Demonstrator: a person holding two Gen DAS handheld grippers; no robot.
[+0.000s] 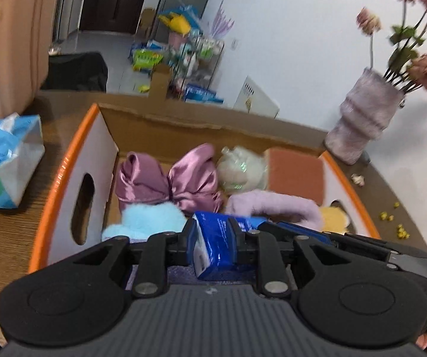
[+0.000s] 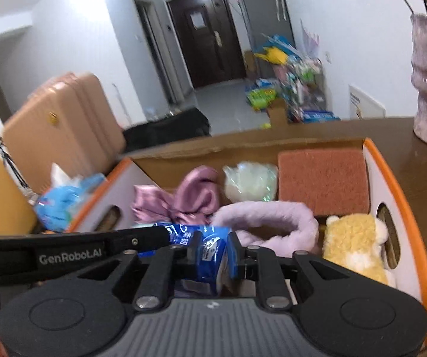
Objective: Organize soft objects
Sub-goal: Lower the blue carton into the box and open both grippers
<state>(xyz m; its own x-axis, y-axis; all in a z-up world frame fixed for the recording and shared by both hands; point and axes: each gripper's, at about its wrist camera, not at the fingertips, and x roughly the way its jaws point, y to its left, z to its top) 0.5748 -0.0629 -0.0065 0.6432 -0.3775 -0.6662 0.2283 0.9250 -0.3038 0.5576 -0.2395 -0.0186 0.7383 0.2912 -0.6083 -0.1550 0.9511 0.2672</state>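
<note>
Landmark: cardboard box [image 1: 106,148] with orange rim, on the wooden table [image 1: 2,229]; every place below is given relative to it.
Task item: blue tissue pack [image 1: 213,247], held over the box's near edge, above the soft things already inside.
Left gripper [image 1: 213,245]: jaws closed on one end of the blue tissue pack.
Right gripper [image 2: 212,254]: jaws closed on the other end of the same pack; you hold it with both tools at once.
Handling (judgement): light, squashy, with a slick plastic wrap. It will crumple sooner than break, and may slide if you pinch only a corner. Take it across the middle of the short side.
Inside, far wall: satin bow [image 1: 171,178], pale green plush [image 1: 241,172], terracotta sponge block [image 1: 295,175].
Inside, near side: light blue fluffy piece [image 1: 146,221], lilac fuzzy headband [image 2: 267,223], yellow plush [image 2: 353,244] by the right cut-out handle.
In the way (judgement): the box floor is crowded. The headband and blue fluff lie directly beneath the pack, so it will probably rest on top of them.
Outside, left: opened tissue bag [image 1: 3,166]; suitcase [image 1: 8,32] behind it.
Outside, right: lilac vase [image 1: 362,119] with flowers, close to the corner. Mind your right elbow.
</note>
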